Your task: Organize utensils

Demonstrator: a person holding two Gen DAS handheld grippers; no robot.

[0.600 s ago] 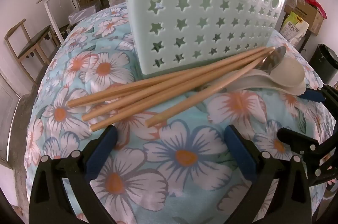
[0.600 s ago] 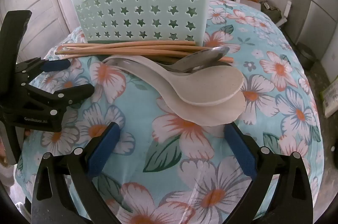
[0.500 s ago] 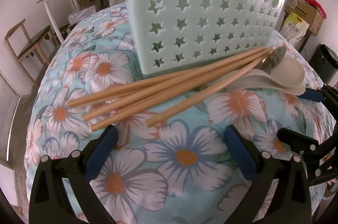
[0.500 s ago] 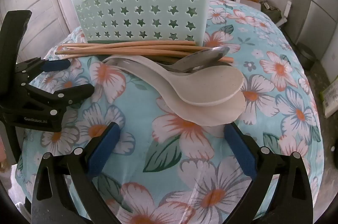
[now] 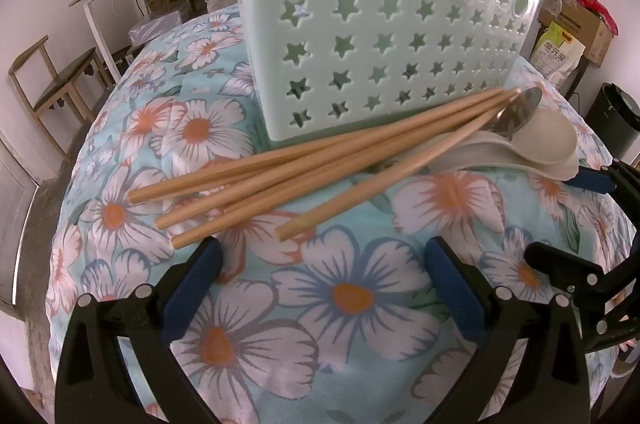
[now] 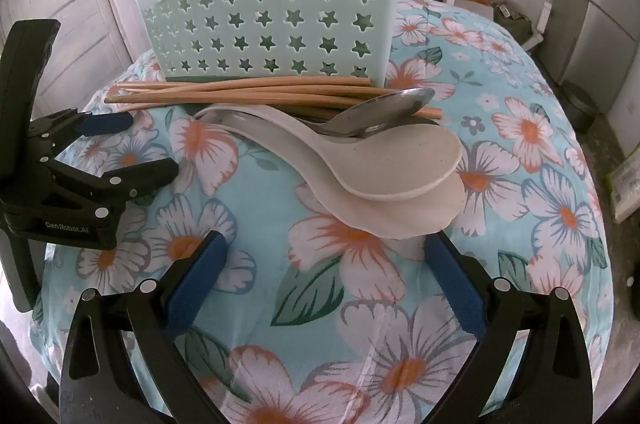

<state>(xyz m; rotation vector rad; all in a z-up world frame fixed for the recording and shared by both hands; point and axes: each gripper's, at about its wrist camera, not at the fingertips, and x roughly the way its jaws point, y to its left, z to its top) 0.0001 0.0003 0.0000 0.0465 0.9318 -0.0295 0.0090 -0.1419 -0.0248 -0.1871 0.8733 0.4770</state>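
Utensils are lying in a loose heap at the centre of both wrist views, where we are holding two grippers over a floral tablecloth. Four wooden chopsticks are fanning out from the middle left of the left wrist view toward the upper right, their far ends crossing over the handles of two beige rice paddles, which are sitting stacked one on the other. We are seeing a metal spoon resting on top of the paddles, bowl toward the right of the right wrist view. Behind the heap a pale green utensil holder, pierced with star-shaped holes, is standing upright in the upper middle, just beside the chopsticks. Our left gripper is hanging wide apart at the bottom of its frame, grasping nothing, and our right gripper is likewise gaping and empty just below the paddles.
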